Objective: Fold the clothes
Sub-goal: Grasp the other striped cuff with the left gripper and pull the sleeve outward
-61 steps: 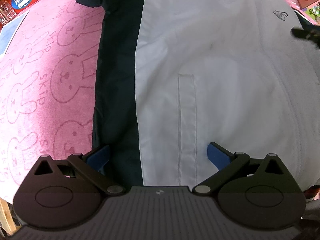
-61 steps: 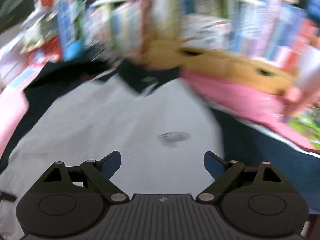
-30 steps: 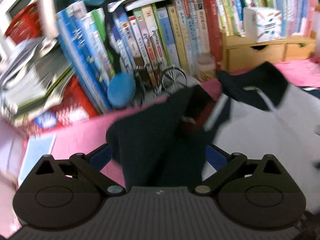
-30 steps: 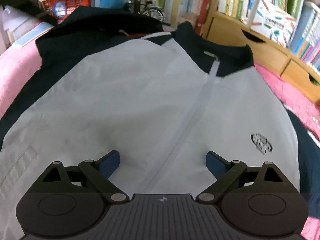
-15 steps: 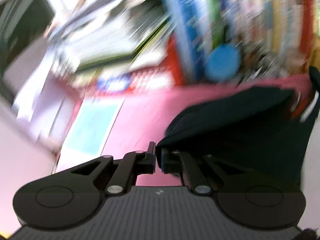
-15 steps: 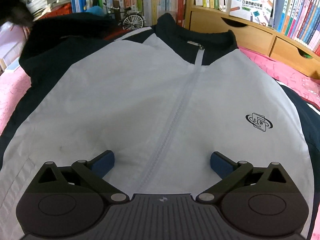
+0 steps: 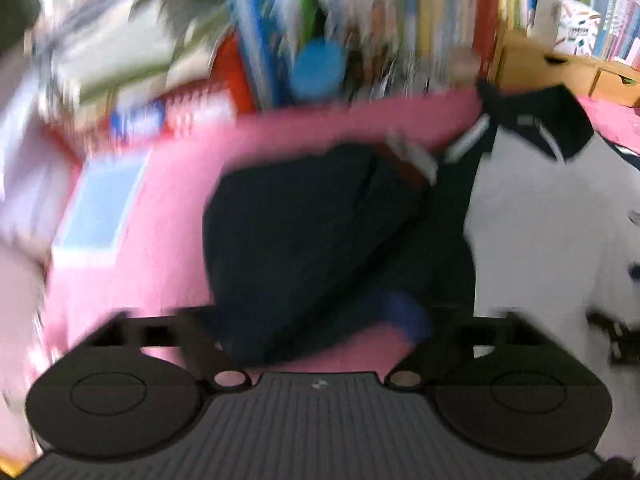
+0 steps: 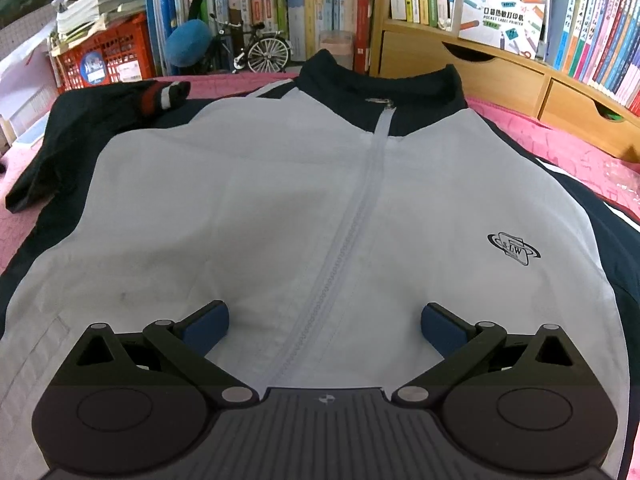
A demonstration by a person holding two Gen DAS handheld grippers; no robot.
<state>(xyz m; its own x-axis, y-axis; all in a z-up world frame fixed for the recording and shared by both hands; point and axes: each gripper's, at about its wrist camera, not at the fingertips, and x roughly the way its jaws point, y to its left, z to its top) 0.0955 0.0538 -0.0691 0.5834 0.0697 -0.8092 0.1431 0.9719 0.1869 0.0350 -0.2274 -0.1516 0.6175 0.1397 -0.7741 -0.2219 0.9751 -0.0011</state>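
Note:
A white jacket [image 8: 248, 208] with dark navy sleeves and collar lies front up on a pink blanket [image 7: 160, 200], zipper closed. Its left-hand sleeve [image 7: 312, 232] is folded up toward the shoulder, and the red-and-white striped cuff [image 8: 160, 96] rests near the collar. My left gripper [image 7: 316, 320] hovers over that sleeve in a blurred view. Its jaws are opening; dark cloth lies between them but the pads do not press on it. My right gripper [image 8: 324, 320] stands open over the jacket's white chest, the zipper [image 8: 344, 232] running between its fingers.
Behind the blanket is a shelf packed with books [image 8: 256, 8]. A red crate [image 8: 108, 60], a blue round object [image 8: 188, 46] and a small model bicycle [image 8: 260, 52] stand there. Wooden drawers [image 8: 560, 92] sit at the back right.
Half a second ago my left gripper was shut on the dark sleeve's edge; now its jaws are wide and the sleeve lies dropped, cuff near the collar. The right gripper has hardly moved.

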